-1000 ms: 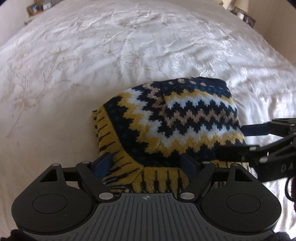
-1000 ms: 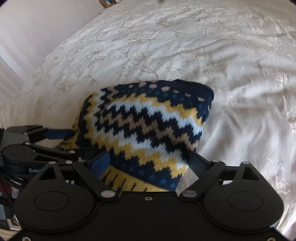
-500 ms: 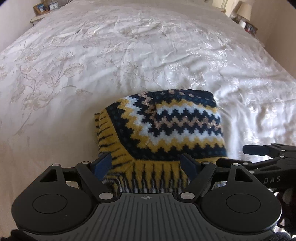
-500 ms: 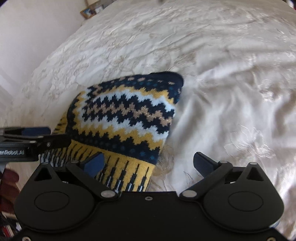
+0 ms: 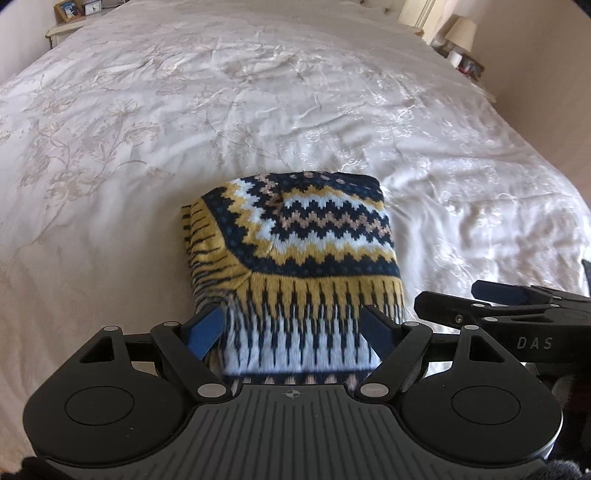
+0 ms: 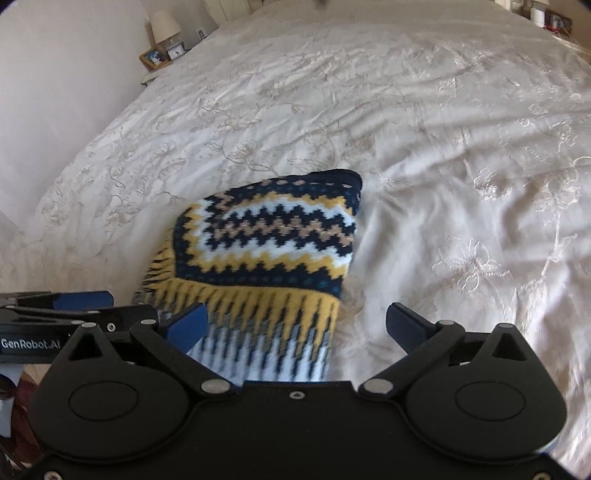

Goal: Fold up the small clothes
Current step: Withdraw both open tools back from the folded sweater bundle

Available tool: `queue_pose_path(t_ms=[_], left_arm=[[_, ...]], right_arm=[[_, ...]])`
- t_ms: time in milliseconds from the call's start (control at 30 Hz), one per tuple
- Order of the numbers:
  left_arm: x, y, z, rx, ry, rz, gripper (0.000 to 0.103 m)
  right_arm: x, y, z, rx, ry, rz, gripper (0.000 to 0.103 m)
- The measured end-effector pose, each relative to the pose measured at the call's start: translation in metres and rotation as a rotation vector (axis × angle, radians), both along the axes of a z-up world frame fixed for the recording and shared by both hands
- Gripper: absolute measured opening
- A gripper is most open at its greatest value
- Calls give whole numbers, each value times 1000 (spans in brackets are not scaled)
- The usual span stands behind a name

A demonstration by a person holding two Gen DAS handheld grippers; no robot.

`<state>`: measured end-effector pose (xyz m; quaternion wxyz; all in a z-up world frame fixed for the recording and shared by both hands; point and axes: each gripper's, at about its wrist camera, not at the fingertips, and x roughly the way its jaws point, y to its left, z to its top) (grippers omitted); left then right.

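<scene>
1. Since a second ago both of my grippers have pulled back toward me: the knitted garment (image 5: pixel 295 251) sat right between the fingers then, and now more of its white-and-navy lower band shows in front of each camera.
2. My left gripper (image 5: pixel 293 328) stands wide, its blue-padded fingers (image 5: pixel 205 328) straddling the garment's near edge with nothing pinched between them.
3. My right gripper (image 6: pixel 295 326) is also spread wide; its left finger overlaps the garment's near corner in the picture, while its right finger sits over bare bedspread (image 6: pixel 461 184).
4. The garment lies folded into a compact block near the middle of the bed, navy, yellow, white and tan zigzags on top, with a yellow fringe-pattern layer showing along its left side.
5. In the left view the right gripper (image 5: pixel 498 299) reaches in from the right edge, just beside the garment and not touching it as far as I can see.
6. In the right view the left gripper (image 6: pixel 81 306) lies low at the left edge, near the garment's left corner.
7. Around the bed: a lamp (image 6: pixel 164 26), a framed photo (image 6: pixel 155 57) and a small clock (image 6: pixel 176 50) on a bedside table at one far corner, and another lamp (image 5: pixel 461 33) with small items at the other.
8. The bedspread is cream, embroidered with flowers and rumpled to the garment's right.
</scene>
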<state>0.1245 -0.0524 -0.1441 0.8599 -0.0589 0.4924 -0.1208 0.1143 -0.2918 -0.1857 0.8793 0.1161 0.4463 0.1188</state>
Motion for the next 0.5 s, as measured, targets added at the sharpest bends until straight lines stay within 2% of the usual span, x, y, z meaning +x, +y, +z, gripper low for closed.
queue_pose_path(t_ms=[200, 500], left_arm=[[-19, 17, 10, 3, -25, -2, 80], [-37, 29, 19, -11, -20, -16, 80]], right_arm=[[-25, 22, 17, -6, -2, -33, 102], [-56, 48, 44, -82, -24, -80, 102]])
